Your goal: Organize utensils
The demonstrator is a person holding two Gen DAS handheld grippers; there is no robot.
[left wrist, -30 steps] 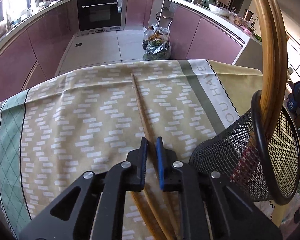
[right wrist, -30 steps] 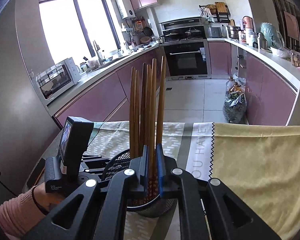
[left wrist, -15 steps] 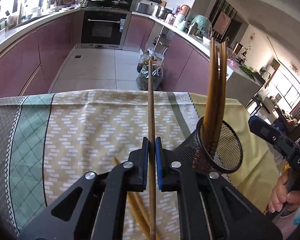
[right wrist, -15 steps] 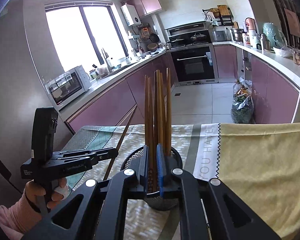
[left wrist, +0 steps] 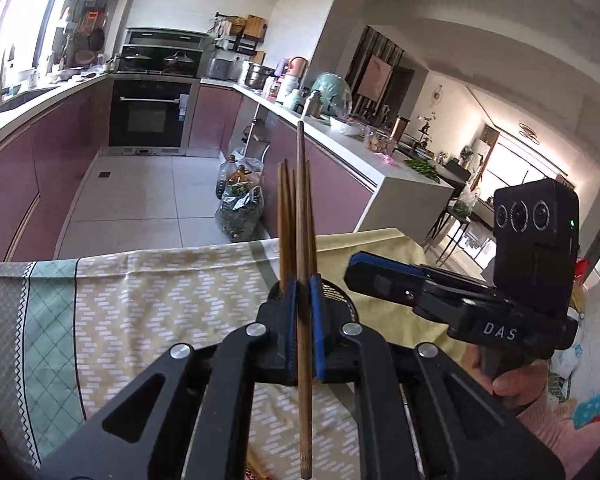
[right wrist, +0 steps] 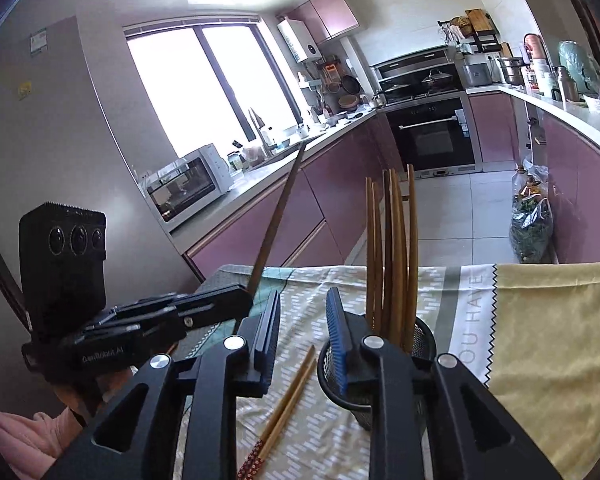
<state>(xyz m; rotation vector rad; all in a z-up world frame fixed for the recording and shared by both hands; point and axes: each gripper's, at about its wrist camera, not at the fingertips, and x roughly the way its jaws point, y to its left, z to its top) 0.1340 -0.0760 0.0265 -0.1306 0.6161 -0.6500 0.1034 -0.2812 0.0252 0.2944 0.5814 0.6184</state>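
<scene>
Currently, the left gripper point(left wrist: 303, 312) is clamped on a single wooden chopstick point(left wrist: 302, 240), its blue pads pressed against the shaft. That chopstick stands nearly upright, raised above the tablecloth point(left wrist: 140, 300), with its lower end hanging below the jaws. In the right wrist view, the same chopstick point(right wrist: 278, 212) rises at a slant from the left gripper point(right wrist: 236, 304), left of the mesh holder point(right wrist: 420, 344).

The right gripper point(right wrist: 303, 340) has its jaws apart, having just been opening, and nothing lies between the pads. It sits just in front of the mesh holder, its right finger overlapping the holder's rim in the picture; contact cannot be confirmed.

The black mesh holder stands upright on the tablecloth and contains a bundle of chopsticks point(right wrist: 392, 248), leaning slightly, tips up. A loose pair of chopsticks point(right wrist: 288, 404) with patterned red ends lies flat on the cloth just left of the holder.

In the left wrist view, the right gripper point(left wrist: 364, 272) appears right of the holder, held by a hand point(left wrist: 512, 384) in a pink sleeve point(left wrist: 556, 432). The holder there is mostly hidden behind the left gripper's fingers.
</scene>
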